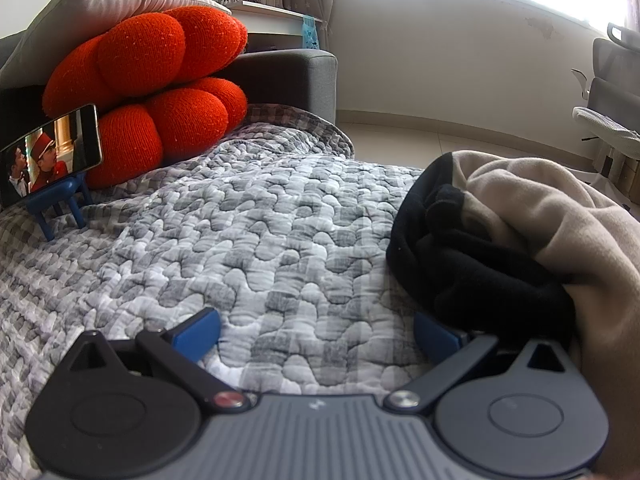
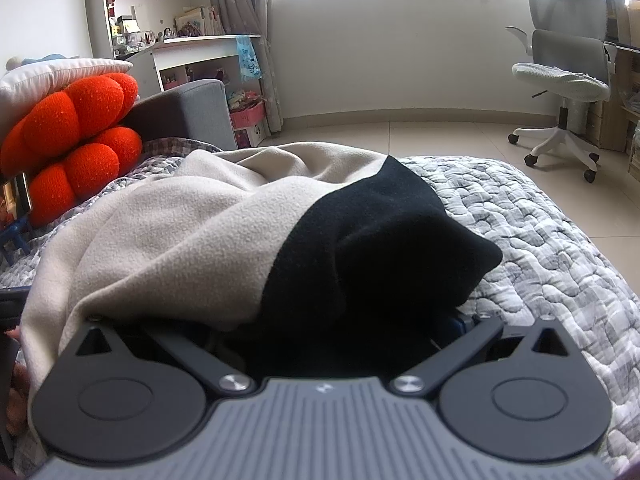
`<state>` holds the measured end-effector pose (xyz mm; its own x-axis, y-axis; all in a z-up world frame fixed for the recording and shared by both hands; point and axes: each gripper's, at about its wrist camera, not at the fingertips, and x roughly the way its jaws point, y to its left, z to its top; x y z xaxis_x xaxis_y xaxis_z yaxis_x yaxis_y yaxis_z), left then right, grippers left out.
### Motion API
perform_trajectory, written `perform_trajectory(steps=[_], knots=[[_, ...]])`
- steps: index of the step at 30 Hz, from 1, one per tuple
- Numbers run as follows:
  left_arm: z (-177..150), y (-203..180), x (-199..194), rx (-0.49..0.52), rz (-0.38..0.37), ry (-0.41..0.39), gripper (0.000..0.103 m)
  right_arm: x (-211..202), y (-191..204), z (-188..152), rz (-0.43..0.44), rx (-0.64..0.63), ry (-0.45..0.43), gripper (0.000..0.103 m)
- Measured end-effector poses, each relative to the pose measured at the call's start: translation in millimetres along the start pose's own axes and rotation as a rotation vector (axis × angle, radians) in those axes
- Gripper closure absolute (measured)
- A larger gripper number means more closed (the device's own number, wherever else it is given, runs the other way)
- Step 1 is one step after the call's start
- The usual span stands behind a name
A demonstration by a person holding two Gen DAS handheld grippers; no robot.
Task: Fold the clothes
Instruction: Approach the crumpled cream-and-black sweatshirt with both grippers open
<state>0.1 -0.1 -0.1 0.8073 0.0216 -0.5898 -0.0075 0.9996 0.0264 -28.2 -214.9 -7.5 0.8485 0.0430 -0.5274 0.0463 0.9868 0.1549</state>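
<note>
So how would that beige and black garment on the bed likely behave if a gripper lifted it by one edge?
The beige and black garment lies bunched in soft folds on the quilt, so it would probably drape and sag rather than hold its shape. Its fleecy surface suggests it is not slippery, likely dragging on the quilt. It looks bulky, so one pinch may lift only one layer.

No readable words, numbers or brand names. The only mark is a small pale emblem, too blurred to read, on the ribbed grey body of the left gripper (image 1: 316, 334) and the right gripper (image 2: 320, 332).
</note>
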Motion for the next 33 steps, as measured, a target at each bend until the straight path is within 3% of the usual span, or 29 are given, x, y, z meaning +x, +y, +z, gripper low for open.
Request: perform_trajectory(steps=[7,21,33], knots=[[0,0,1,0.01,0.006,-0.001,0.0,1,-3,1,0.011,0.014,-0.008,0.0],[-1,15,-10,0.072,-0.077,0.052,0.0,2,0,0,0.008,0.012,0.004,0.0],[1,37,-21,-0.014,-0.12,0.092,0.0,3,0,1,0.007,0.006,0.01,0.0]])
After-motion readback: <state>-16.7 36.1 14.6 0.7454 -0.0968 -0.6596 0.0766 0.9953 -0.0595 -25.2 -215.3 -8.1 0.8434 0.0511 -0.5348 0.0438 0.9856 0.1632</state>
